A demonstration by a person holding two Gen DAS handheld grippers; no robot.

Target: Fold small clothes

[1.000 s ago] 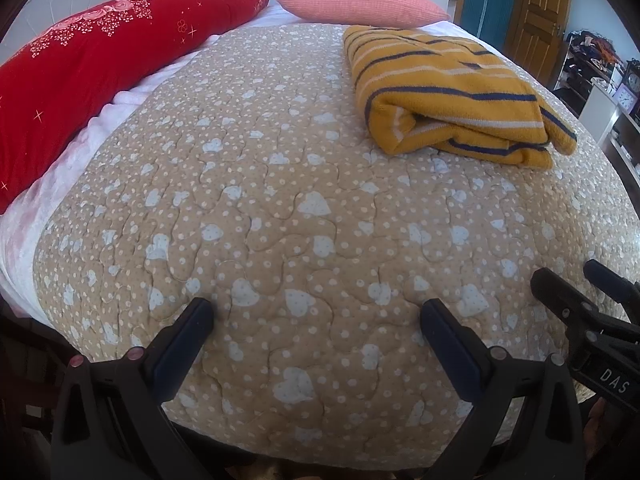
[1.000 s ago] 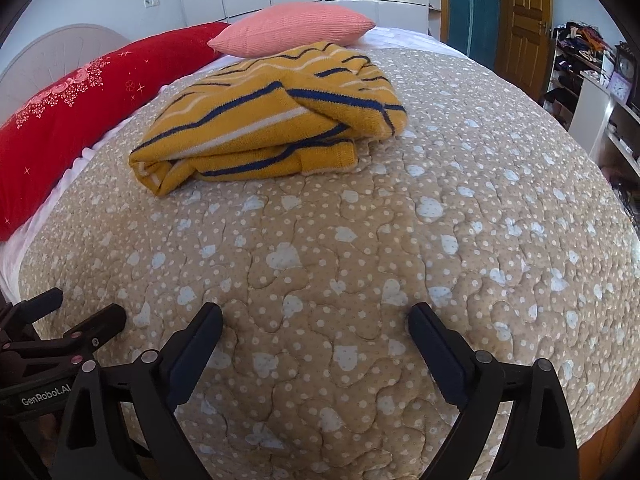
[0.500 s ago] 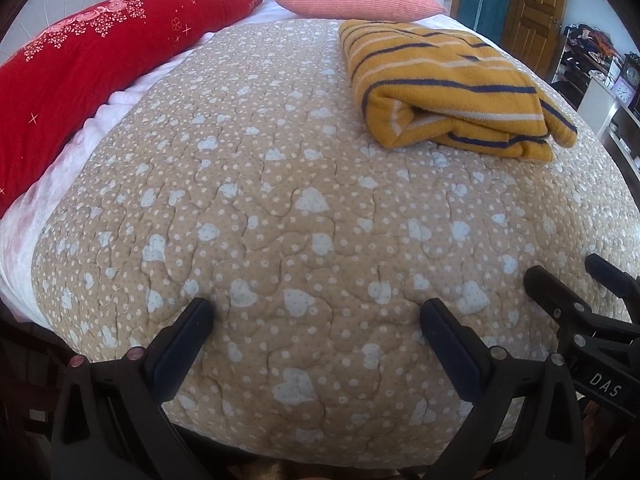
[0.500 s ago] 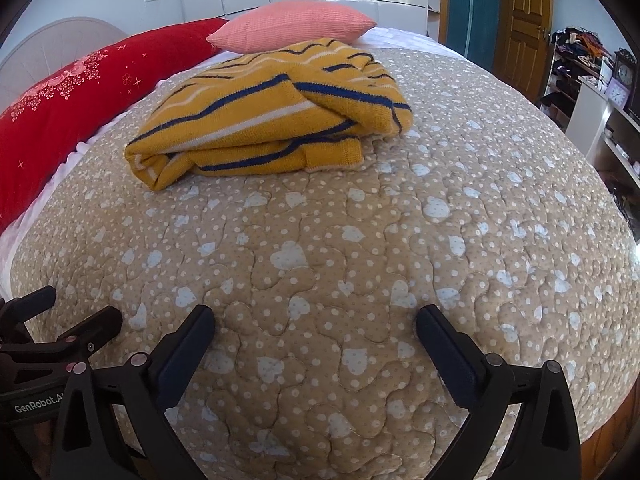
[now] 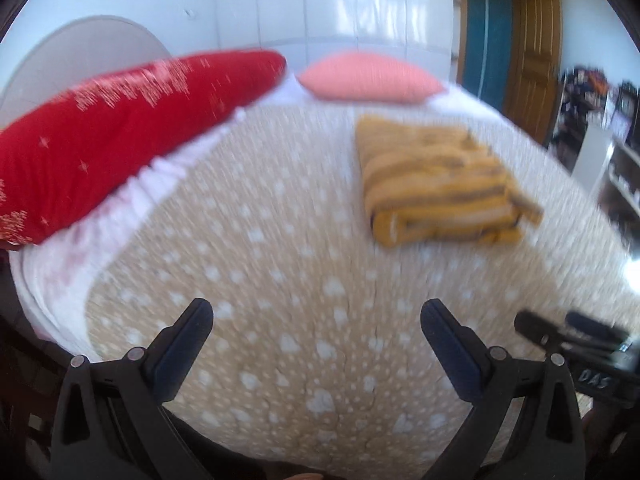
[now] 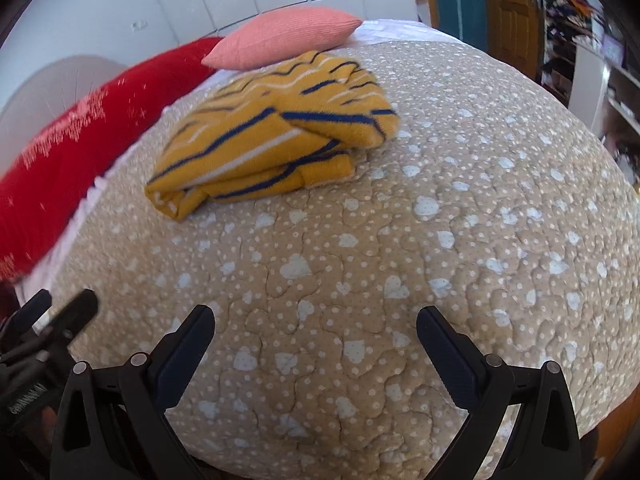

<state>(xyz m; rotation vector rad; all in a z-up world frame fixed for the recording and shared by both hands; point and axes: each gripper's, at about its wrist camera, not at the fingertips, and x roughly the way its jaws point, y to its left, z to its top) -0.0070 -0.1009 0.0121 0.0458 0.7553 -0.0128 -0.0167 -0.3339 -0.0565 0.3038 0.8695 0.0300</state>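
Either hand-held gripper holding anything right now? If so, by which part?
Nothing held. Left hand-held gripper and right hand-held gripper are both open over the quilt, apart from the folded yellow striped garment.

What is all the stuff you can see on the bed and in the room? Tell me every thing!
folded garment: one, mustard yellow with blue and white stripes, lying on the quilt toward the pillows
quilt: one, beige with pale hearts and dots, covering the bed
long pillow: one, red with pale pattern, along the bed's left side
small pillow: one, salmon pink, at the far end behind the garment
door: one, brown wood, back right
shelves: cluttered, white, far right
left gripper: one, black, jaws open, empty, above the near quilt
right gripper: one, black, jaws open, empty, above the near quilt
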